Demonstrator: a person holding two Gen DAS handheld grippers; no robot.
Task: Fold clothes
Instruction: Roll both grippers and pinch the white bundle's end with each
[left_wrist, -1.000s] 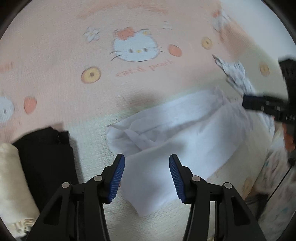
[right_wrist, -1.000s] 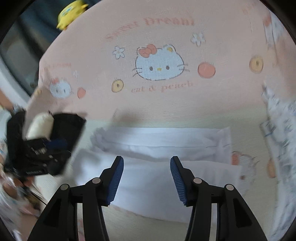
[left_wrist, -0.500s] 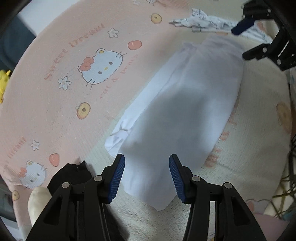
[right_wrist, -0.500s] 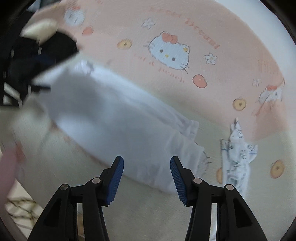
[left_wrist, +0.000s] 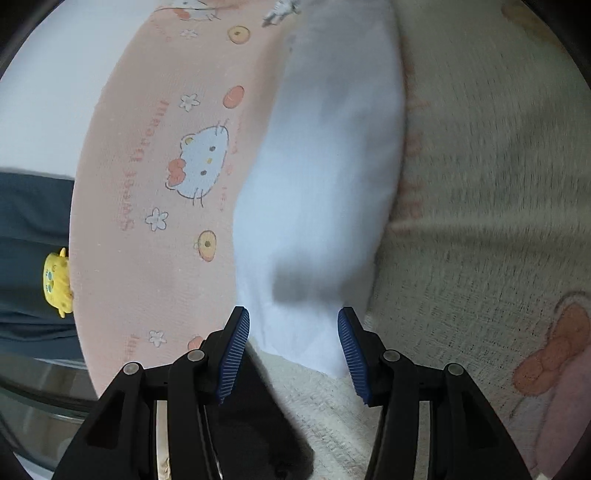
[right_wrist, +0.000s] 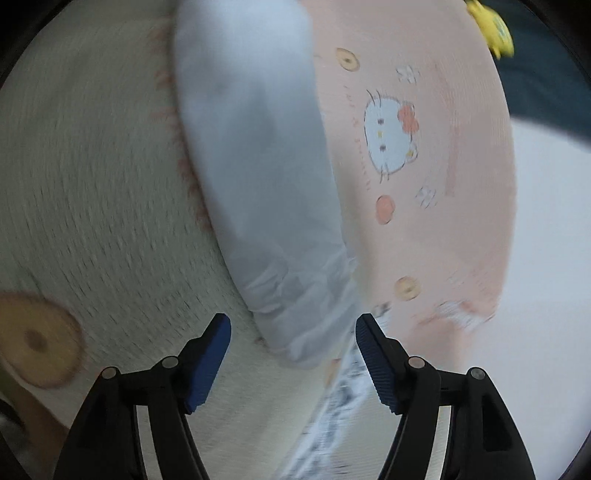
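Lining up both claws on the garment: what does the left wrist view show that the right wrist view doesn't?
Left only: a black garment under the open left claw. Right only: a patterned cloth below the open right claw, and the white garment's gathered end. Both: the white garment, pink blanket, cream blanket, yellow toy.

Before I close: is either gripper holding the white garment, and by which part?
Neither. Left gripper and right gripper are open, each framing one end of the white garment.
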